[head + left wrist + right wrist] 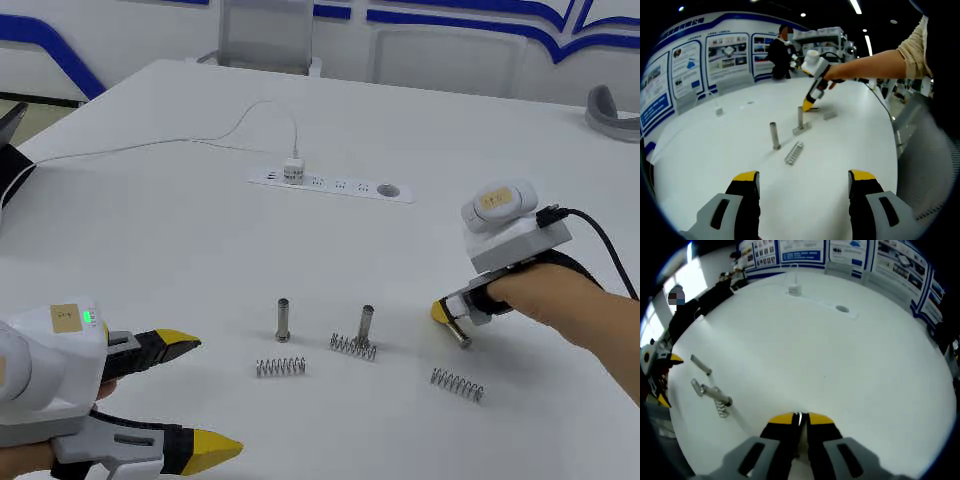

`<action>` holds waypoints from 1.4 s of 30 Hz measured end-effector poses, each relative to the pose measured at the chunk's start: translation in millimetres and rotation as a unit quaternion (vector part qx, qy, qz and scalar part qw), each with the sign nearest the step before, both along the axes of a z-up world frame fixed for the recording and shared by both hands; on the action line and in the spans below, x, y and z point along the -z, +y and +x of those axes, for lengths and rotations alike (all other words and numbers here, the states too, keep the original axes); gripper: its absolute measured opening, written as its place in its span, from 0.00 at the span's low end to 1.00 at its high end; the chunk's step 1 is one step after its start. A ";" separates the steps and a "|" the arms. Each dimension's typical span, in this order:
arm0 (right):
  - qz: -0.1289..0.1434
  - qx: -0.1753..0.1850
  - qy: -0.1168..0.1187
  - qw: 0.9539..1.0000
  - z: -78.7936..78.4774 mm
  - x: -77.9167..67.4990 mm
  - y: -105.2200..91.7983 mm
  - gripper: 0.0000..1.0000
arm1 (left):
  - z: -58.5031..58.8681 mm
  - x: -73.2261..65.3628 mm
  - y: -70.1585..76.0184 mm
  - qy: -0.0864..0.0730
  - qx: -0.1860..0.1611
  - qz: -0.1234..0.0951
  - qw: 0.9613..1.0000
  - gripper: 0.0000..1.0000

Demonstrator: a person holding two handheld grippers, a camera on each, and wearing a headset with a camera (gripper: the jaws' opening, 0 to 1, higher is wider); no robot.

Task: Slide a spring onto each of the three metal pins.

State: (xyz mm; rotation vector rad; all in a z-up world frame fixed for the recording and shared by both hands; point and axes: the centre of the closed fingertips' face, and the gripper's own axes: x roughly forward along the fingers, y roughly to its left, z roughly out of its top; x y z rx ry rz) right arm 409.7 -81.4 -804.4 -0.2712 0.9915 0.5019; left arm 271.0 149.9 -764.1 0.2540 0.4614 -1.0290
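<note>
Springs lie loose on the white tabletop (180, 220): the left spring (280, 367) by the left pin (283, 320), the middle spring (352, 347) against the foot of the middle pin (366, 327), the right spring (457, 384) apart. We hold the left gripper (200, 397) with jaws wide open, empty; the right gripper (442, 312) has its jaws closed on the third pin (457, 331).

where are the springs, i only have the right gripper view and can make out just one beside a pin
observer: three lie flat on the table: the left spring in front of the left pin, the middle spring at the foot of the middle pin, the right spring close to your right gripper.
operator: ok and where's the third pin
observer: in the head view the third pin slants down from the right gripper's shut tips toward the table; it looks gripped by its upper end.
</note>
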 end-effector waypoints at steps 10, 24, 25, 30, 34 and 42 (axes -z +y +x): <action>-0.047 -0.012 0.030 0.998 -0.2 2.0 1.6 0.09 | -0.1 0.3 -1.7 0.000 0.002 0.001 1.000 0.73; -0.107 -0.020 0.106 0.988 -1.0 4.4 2.2 0.09 | -0.4 2.3 0.0 0.004 0.001 0.003 1.000 0.72; -0.110 -0.021 0.109 0.988 1.0 4.9 1.2 0.09 | -0.4 2.5 0.1 0.004 0.001 0.004 1.000 0.72; -0.130 -0.024 0.130 0.983 2.2 6.6 -0.7 0.09 | -0.4 1.5 -1.7 0.002 0.001 0.003 1.000 0.71; -0.138 -0.022 0.133 0.981 -1.6 5.6 -0.8 0.09 | -1.3 -1.1 -3.0 0.000 0.002 0.002 1.000 0.71; -0.122 -0.017 0.076 0.990 -4.6 0.5 -2.7 0.08 | -2.3 -2.6 -2.1 -0.002 0.001 0.003 1.000 0.71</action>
